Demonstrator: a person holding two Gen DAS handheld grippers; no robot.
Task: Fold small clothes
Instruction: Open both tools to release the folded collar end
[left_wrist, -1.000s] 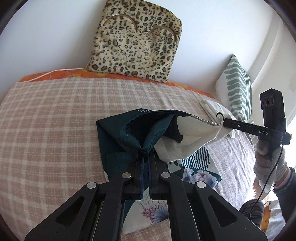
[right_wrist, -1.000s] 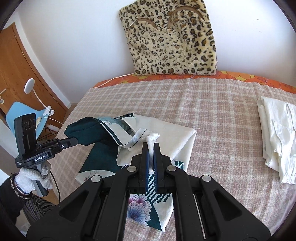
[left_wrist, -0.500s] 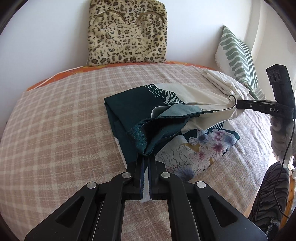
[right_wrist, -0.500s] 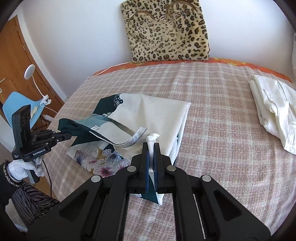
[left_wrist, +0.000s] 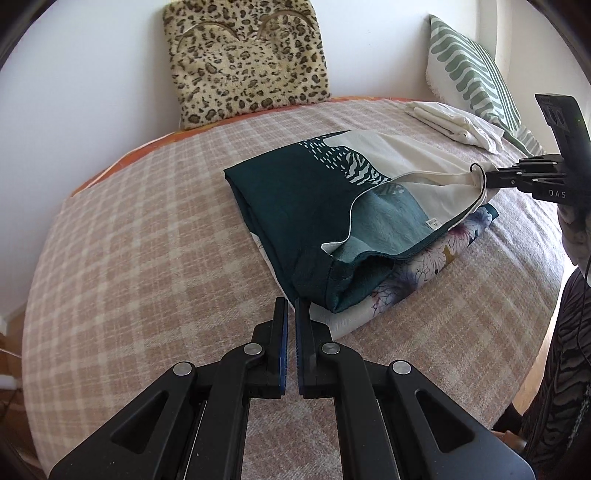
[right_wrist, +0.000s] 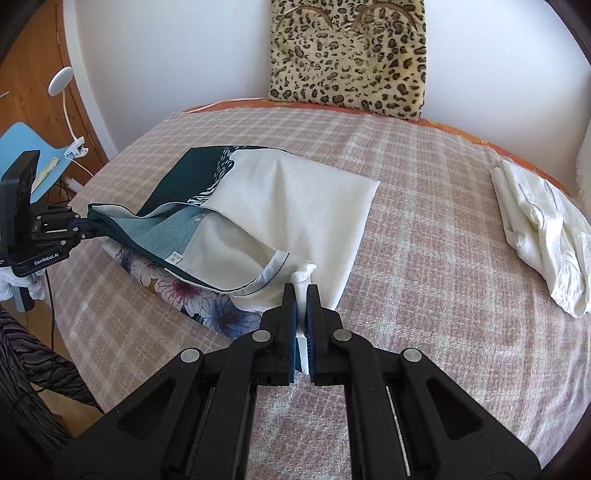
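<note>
Two grippers are working one printed garment (left_wrist: 295, 195), which is lying folded on the bed (left_wrist: 129, 221) in front of the leopard cushion (left_wrist: 247, 62). The left gripper (left_wrist: 290, 308), in front and to the left of the cushion, is touching the dark teal sleeve corner with its jaws almost together. No cloth is showing between them in its own view, so whether it is pinching the hem cannot be told. The right gripper (right_wrist: 301, 291), in front of the cushion, is clenching a cream corner of the garment, and the upper layer is gaping open between the two corners. Risks: if the left grip is empty, the teal layer is likely to sag and lose its fold. If the right gripper pulls sideways, the whole stack is likely to drag across the blanket. Farther right of the cushion, a white folded garment (right_wrist: 535, 229) is lying well apart.
</note>
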